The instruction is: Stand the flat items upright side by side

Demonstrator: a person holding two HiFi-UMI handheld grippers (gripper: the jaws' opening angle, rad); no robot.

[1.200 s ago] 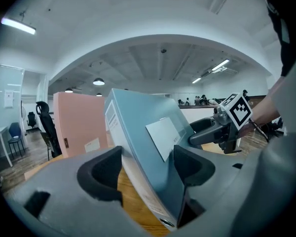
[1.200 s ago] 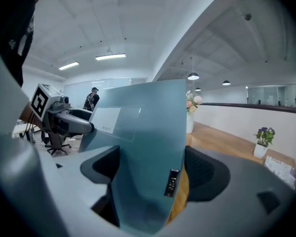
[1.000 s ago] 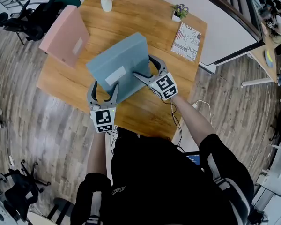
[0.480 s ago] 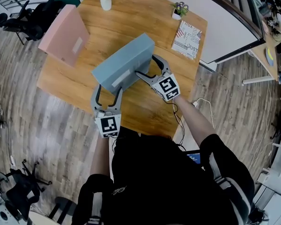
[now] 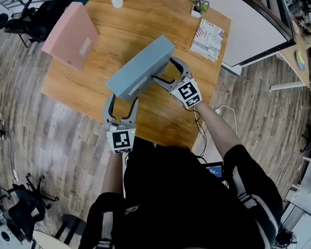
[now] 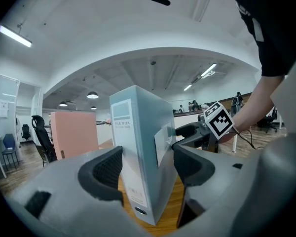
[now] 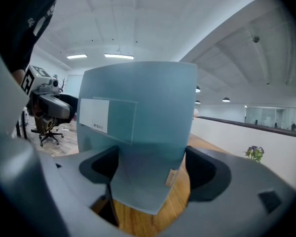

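now we steady the blue file box [image 5: 142,66] upright mid-table [image 5: 160,113], well apart from the pink file box [image 5: 70,35]. the left gripper [image 5: 123,98] jaws have just been closing onto its spine end, and the right gripper [image 5: 165,70] clamps its side so it cannot tip.

floor [image 5: 57,134]: grey planks | table [image 5: 145,25]: wood | chair [image 5: 39,22]: black | ceiling lights [image 6: 92,95]: on
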